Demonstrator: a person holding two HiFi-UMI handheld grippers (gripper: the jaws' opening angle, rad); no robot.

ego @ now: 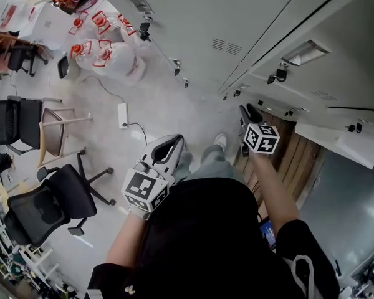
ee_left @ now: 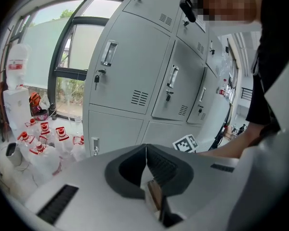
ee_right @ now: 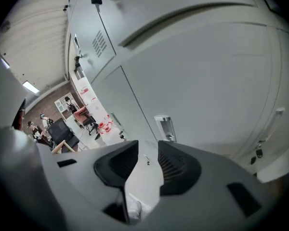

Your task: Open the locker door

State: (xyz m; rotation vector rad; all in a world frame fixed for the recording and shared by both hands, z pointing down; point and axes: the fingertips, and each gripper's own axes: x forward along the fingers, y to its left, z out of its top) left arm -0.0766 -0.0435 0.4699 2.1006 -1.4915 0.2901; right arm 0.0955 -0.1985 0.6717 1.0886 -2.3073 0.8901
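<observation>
- Grip is the first worry: the right gripper [ee_right: 148, 150] has its jaws only partly apart with nothing between them. They may be too narrow to go over the handle [ee_right: 164, 128] and only knock against it.
- The handle sits on the grey door [ee_right: 207, 81], a little above the jaws and not touching them. The door looks shut and flush with its neighbours. If the jaws arrive at an angle, I think the pads can slide off the small recess.
- A lock may hold the door. A hard pull could then make the gripper slip free with a jerk.
- The left gripper [ee_left: 145, 150] has its jaws pressed together on nothing, and it hangs low in front of the lockers [ee_left: 130, 66]. If the door swings wide, it may hit this gripper or the person's shoe [ego: 219, 141].
- The chair [ego: 50, 207] stands behind at the left, well apart, but it leaves less room for a step back.
</observation>
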